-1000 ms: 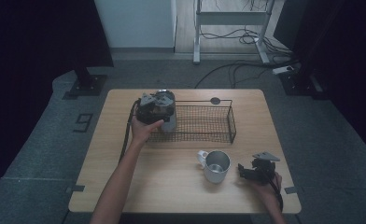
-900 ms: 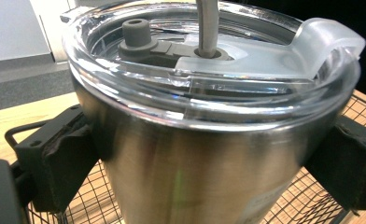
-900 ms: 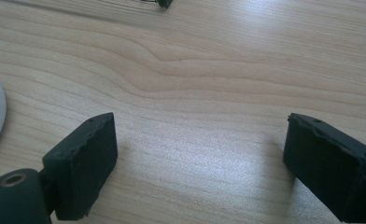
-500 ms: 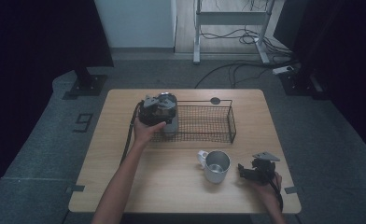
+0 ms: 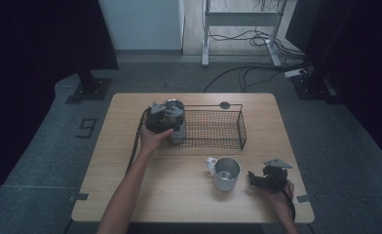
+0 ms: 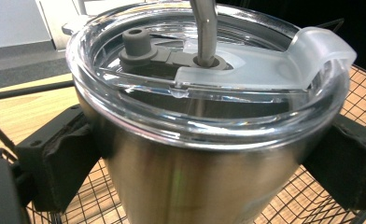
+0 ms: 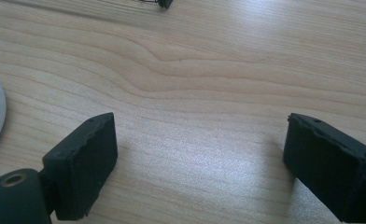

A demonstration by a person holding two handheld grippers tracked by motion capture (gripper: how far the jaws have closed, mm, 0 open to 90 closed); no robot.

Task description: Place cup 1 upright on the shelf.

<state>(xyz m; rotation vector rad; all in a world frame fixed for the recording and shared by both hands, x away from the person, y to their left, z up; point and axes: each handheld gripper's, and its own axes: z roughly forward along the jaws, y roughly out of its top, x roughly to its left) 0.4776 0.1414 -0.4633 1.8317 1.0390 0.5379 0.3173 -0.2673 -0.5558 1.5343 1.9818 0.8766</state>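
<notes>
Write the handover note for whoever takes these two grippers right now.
Left gripper: shut on the steel tumbler, pads on both sides just under its clear lid, straw through the lid.
Tumbler is at the left end of the wire basket; whether it rests on the mesh I cannot tell.
Right gripper: open, holding nothing, low over the bare table right of the steel mug.
Done: tumbler brought to the basket.
Left, probably: release the tumbler, then deal with the mug, which stands outside the basket.

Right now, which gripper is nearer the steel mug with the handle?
Right. The right gripper rests on the table just beside the mug, jaws open and apart from it. The left gripper is across at the wire basket's far end, clamped on a lidded tumbler.
</notes>
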